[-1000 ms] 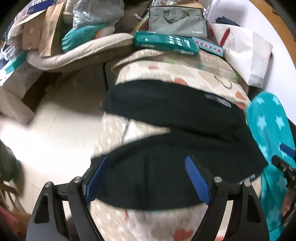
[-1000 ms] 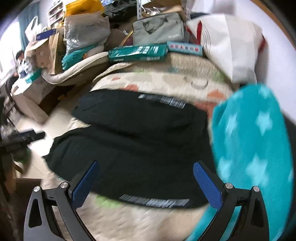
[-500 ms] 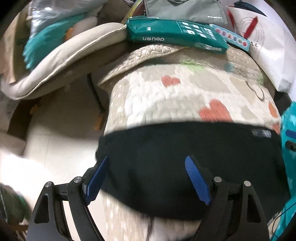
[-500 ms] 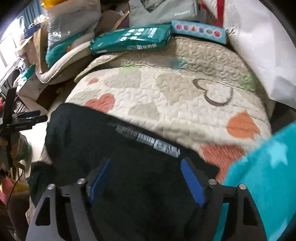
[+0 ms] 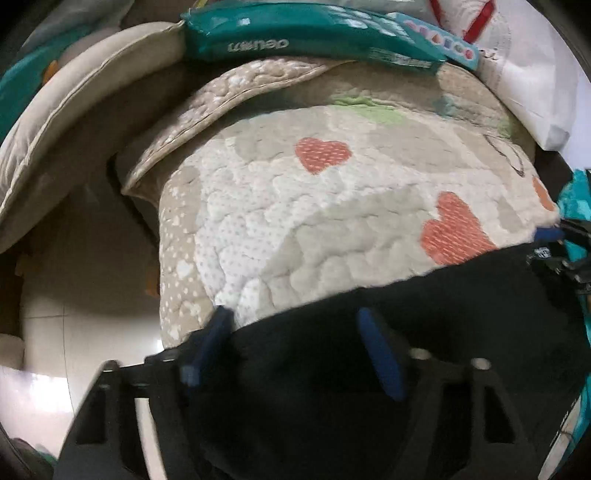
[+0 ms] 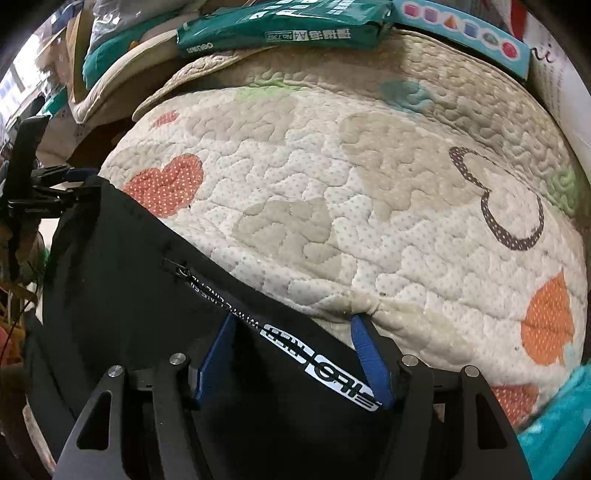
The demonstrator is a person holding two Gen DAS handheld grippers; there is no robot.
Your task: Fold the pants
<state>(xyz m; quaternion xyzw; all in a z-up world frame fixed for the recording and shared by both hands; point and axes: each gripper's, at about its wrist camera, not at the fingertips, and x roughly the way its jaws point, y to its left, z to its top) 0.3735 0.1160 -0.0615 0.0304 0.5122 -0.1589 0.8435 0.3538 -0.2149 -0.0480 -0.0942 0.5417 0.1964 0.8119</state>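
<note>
Black pants (image 5: 424, 332) lie on a cream quilt with heart patches (image 5: 332, 206). In the right wrist view the pants (image 6: 122, 273) show a zip pocket and a white printed stripe (image 6: 321, 373). My left gripper (image 5: 295, 325) is open, its blue pads straddling the far edge of the pants at their left corner. My right gripper (image 6: 291, 328) is open, its pads straddling the far edge at the printed stripe. The right gripper's tip (image 5: 550, 236) shows at the right edge of the left wrist view; the left gripper (image 6: 55, 188) shows at the left of the right wrist view.
A green paper pack (image 6: 280, 29) and a toy box (image 6: 461, 33) lie at the quilt's far end. A white bag (image 5: 528, 74) stands at far right. A teal star blanket (image 6: 554, 413) lies to the right. A beige cushion (image 5: 74, 122) and bare floor (image 5: 74, 314) are on the left.
Both grippers have moved forward and down to the far edge of the pants, which now fill only the lower part of each view. The jaws have narrowed somewhat.
</note>
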